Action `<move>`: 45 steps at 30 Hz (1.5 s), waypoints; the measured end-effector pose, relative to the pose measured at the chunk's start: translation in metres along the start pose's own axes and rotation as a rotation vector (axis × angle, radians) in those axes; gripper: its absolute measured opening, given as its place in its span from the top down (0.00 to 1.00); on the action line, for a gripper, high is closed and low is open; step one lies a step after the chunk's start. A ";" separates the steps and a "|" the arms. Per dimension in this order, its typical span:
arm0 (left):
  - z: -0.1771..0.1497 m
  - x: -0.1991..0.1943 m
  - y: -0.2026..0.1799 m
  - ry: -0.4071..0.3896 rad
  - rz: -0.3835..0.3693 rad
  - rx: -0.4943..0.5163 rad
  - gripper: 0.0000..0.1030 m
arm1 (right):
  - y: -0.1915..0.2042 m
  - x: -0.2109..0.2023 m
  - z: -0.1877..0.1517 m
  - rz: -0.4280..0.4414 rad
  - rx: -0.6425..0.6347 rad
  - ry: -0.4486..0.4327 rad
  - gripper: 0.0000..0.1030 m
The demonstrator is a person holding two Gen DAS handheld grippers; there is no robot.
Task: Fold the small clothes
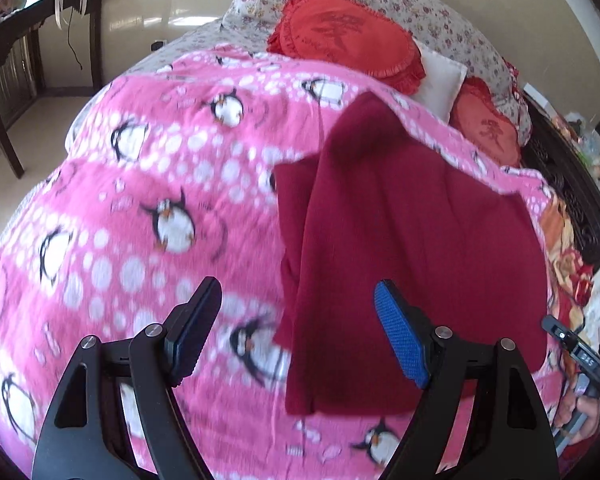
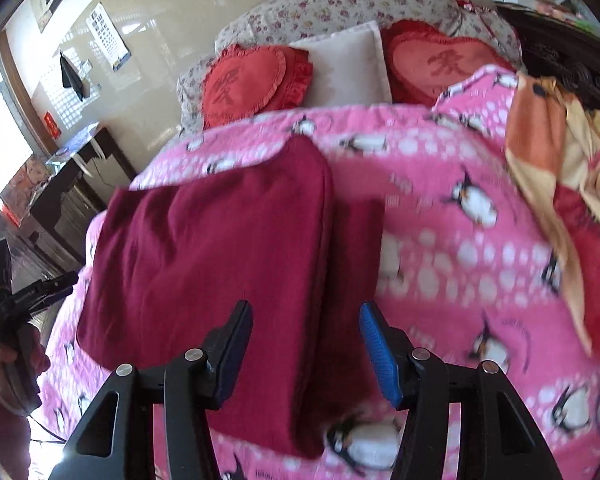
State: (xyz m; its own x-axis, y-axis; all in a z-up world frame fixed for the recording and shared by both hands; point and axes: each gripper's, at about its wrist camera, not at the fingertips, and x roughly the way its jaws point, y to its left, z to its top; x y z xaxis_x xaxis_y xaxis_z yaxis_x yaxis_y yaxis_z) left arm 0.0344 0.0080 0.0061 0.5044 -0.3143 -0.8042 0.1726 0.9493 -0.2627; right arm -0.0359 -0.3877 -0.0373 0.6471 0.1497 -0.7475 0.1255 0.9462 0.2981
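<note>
A dark red garment [image 1: 420, 240] lies folded on a pink penguin blanket [image 1: 140, 200], with one flap laid over its left part. My left gripper [image 1: 298, 292] hovers open over the garment's near left edge; nothing is between its blue pads. In the right wrist view the same garment [image 2: 212, 248] fills the middle of the blanket [image 2: 460, 240]. My right gripper [image 2: 305, 312] stands above its near right fold with the jaws apart, and the cloth shows in the gap below without being pinched. A hand in a pink sleeve holds the other gripper [image 2: 32, 292] at the left edge.
Red heart cushions [image 1: 340, 40] and a white pillow [image 1: 440, 76] lean on floral pillows at the head of the bed. An orange floral quilt [image 2: 548, 160] is bunched on the right, against a dark carved headboard [image 1: 568, 184]. A dark table [image 1: 40, 20] stands beside the bed.
</note>
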 end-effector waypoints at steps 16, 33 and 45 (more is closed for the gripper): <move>-0.046 -0.013 0.009 0.008 -0.020 0.042 0.22 | -0.005 -0.021 -0.037 -0.020 0.023 0.020 0.95; -0.062 0.007 -0.006 0.092 -0.056 0.144 0.90 | 0.001 -0.031 -0.039 -0.023 0.001 0.035 0.95; -0.062 -0.014 -0.004 0.064 -0.012 0.127 0.85 | 0.009 -0.048 -0.028 -0.087 0.036 -0.036 0.57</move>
State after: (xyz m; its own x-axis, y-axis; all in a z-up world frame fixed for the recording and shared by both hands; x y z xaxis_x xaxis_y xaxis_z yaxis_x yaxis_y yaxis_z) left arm -0.0260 0.0093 -0.0153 0.4472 -0.3210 -0.8348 0.2859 0.9357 -0.2066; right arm -0.0869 -0.3785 -0.0158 0.6588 0.0564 -0.7502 0.2092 0.9441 0.2547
